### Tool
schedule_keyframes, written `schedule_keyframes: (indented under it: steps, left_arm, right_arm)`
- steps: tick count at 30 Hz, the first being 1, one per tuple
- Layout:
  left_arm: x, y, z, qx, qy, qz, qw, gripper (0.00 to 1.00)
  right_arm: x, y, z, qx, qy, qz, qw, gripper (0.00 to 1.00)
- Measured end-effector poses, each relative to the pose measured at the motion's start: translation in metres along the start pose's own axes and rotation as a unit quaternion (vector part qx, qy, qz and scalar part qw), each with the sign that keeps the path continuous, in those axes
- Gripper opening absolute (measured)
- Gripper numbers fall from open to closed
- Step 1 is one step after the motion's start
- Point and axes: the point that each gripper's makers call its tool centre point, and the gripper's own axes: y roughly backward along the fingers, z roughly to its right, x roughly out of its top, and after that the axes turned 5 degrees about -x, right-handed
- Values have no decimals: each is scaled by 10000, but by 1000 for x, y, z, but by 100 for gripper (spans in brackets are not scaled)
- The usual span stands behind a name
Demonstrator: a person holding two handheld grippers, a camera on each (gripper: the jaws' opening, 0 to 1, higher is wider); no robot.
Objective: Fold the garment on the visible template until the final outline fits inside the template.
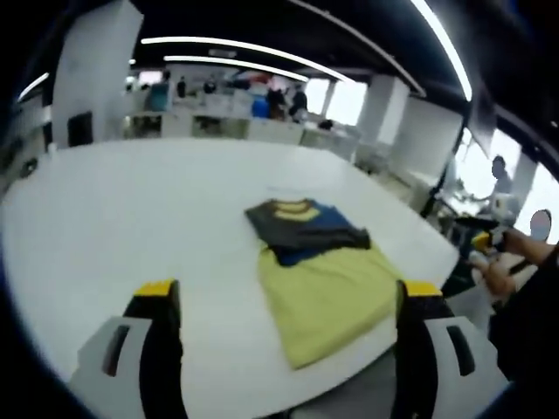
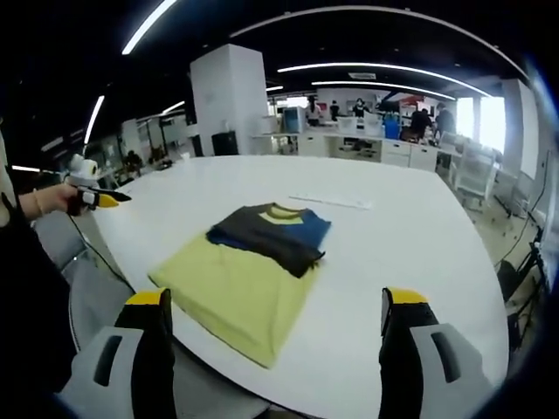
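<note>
- Garment (image 1: 319,266) in the left gripper view: a folded piece lying flat on the white round table (image 1: 131,218), near the table's close edge. Its lower part is pale yellow; a dark grey layer with blue and a yellow collar is folded across the far end.
- The left gripper (image 1: 284,305) hangs above the table's near edge with its yellow-tipped jaws spread wide, the garment seen between them, nothing pinched.
- Beyond the table's right edge, a hand (image 1: 493,266) holds the right gripper (image 1: 483,241); from here I cannot tell how its jaws stand.
- In the right gripper view, the garment (image 2: 249,275) lies by the table's (image 2: 410,236) near edge, its yellow corner almost at the rim.
- The right gripper (image 2: 275,305) is held off the table, jaws wide apart and empty.
- Left of the table, a hand (image 2: 52,199) holds the left gripper (image 2: 103,199).
</note>
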Motion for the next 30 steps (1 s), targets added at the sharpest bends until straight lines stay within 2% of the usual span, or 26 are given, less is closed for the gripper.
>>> schedule_keyframes:
  steps: [8,18,30]
  left_arm:
    - [-3,8,-5,133,108,45,9998,93]
    - [-7,-1,2,8,127,-57,9999,91]
    - [-11,-3,0,-31,151,-152,9998,90]
  right_arm:
    - [-9,-1,0,-25,-97,-48,9999,99]
    - [-13,-3,3,-48,-132,-77,9999,99]
    - [-17,-5,4,-28,-149,-159,9998,99]
